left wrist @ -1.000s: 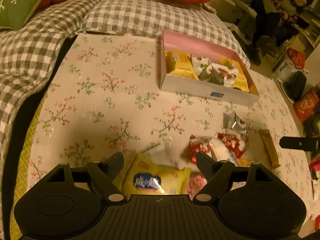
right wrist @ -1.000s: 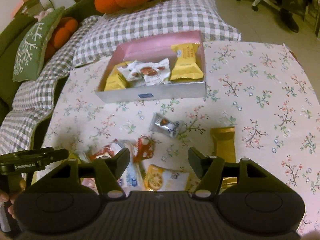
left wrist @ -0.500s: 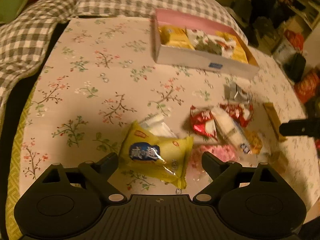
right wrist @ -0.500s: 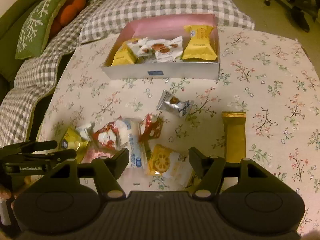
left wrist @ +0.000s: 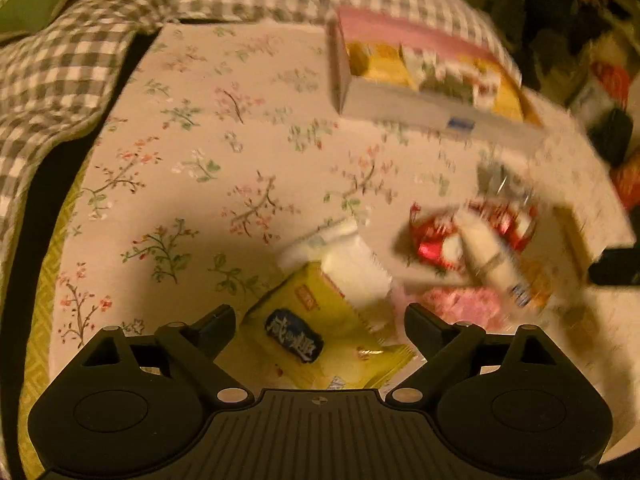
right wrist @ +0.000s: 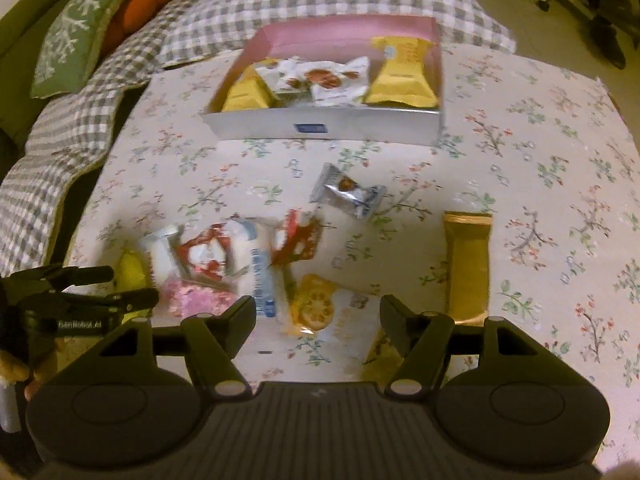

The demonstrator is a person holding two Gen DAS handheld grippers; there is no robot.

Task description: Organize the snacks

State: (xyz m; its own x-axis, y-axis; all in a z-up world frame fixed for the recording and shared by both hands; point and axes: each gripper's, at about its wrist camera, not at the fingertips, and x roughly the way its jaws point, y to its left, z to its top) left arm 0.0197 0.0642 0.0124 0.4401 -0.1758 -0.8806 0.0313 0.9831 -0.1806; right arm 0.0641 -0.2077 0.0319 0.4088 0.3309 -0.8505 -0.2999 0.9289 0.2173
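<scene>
Yellow snack packet (left wrist: 320, 344), dark label, characters unreadable

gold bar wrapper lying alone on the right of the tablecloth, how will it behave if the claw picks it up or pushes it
The gold bar looks long, flat and straight, so it is probably fairly stiff. Its shiny foil may be slippery between the pads. Lying flat on the tablecloth, it should slide, not roll, and a push at one end would likely swing it round.

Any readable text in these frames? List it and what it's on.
"...banRobot.AI", start cut off: side of the left claw.
Chinese characters on the yellow packet's dark label: too blurred to read.
Blue sticker on the box: too small.
Long white packet's blue print: blurred.
</scene>
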